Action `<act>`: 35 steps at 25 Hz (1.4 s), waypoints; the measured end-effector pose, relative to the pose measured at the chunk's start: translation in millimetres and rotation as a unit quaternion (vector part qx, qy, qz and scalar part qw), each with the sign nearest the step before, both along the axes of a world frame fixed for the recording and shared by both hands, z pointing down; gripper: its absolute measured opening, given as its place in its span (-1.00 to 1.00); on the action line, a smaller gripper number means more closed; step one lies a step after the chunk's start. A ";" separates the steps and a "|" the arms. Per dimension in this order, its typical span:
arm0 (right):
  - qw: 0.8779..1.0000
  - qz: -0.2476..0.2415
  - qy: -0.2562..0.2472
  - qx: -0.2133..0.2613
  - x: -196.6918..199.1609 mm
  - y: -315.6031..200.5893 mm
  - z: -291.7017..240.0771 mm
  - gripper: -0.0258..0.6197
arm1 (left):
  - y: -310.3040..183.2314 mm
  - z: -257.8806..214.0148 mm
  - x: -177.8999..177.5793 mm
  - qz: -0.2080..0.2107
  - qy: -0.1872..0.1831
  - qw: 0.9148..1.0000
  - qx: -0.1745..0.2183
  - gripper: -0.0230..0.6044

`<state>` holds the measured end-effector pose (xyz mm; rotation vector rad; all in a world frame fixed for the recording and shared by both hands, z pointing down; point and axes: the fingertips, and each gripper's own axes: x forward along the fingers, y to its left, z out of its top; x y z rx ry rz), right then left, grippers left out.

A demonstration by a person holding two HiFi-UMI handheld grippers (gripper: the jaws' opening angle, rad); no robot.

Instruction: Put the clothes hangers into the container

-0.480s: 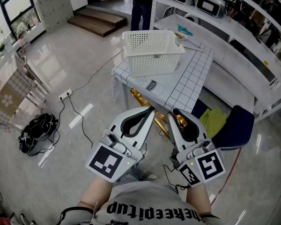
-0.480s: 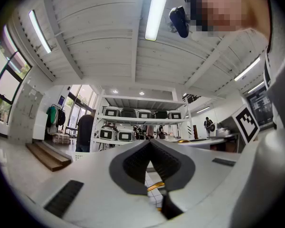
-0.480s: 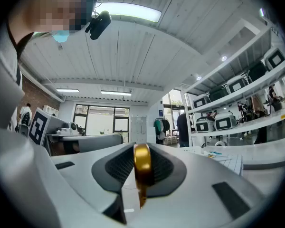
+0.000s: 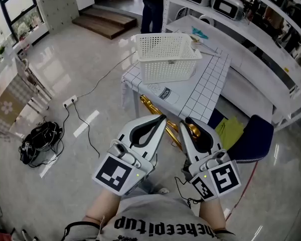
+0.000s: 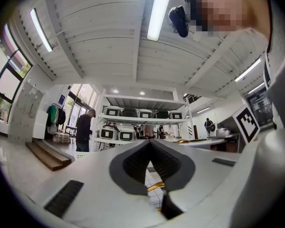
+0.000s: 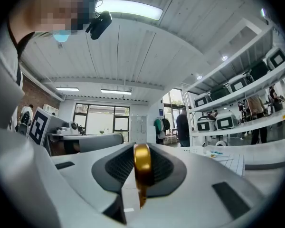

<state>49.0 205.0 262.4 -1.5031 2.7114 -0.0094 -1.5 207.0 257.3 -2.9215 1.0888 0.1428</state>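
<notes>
A white perforated basket (image 4: 165, 56) stands on the white gridded table (image 4: 205, 92) ahead of me. Both grippers are held close to my body, pointing toward that table. My right gripper (image 4: 188, 120) is shut on a gold clothes hanger (image 4: 193, 130); in the right gripper view its rounded gold bar (image 6: 142, 165) is clamped upright between the dark pads. More gold hanger bars (image 4: 158, 112) slant below and between the grippers. My left gripper (image 4: 162, 118) has its tips together (image 5: 150, 142), and only a sliver of gold shows through the gap behind them.
A dark blue chair (image 4: 253, 134) with a yellow-green cloth (image 4: 230, 129) stands right of the table. A black cable bundle (image 4: 40, 142) and a power strip (image 4: 70, 103) lie on the floor at left. Shelves of appliances (image 4: 226, 4) run along the back, where a person (image 4: 151, 4) stands.
The table and basket sit slightly further right in the head view. Both grippers keep the same pose and grip.
</notes>
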 end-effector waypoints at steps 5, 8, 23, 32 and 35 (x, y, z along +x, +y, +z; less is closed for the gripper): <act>1.000 0.000 0.002 -0.001 -14.4 -11.4 1.4 -0.66 | -11.8 2.9 -13.6 0.001 -0.001 1.000 -0.006 -0.86; 1.000 0.004 0.003 -0.001 -23.5 -20.0 3.0 -0.66 | -21.1 1.3 -22.5 0.004 0.004 1.000 0.005 -0.86; 0.999 0.043 -0.002 0.004 -41.7 -56.5 3.4 -0.65 | -58.9 3.3 -61.1 0.016 0.017 0.999 0.032 -0.86; 0.999 0.044 -0.005 0.008 -29.7 -84.3 1.8 -0.65 | -84.8 9.7 -55.4 0.011 0.006 1.000 0.008 -0.86; 0.999 0.036 -0.008 0.007 -24.7 -98.7 1.0 -0.65 | -100.6 4.7 -50.6 0.003 0.007 1.000 0.030 -0.86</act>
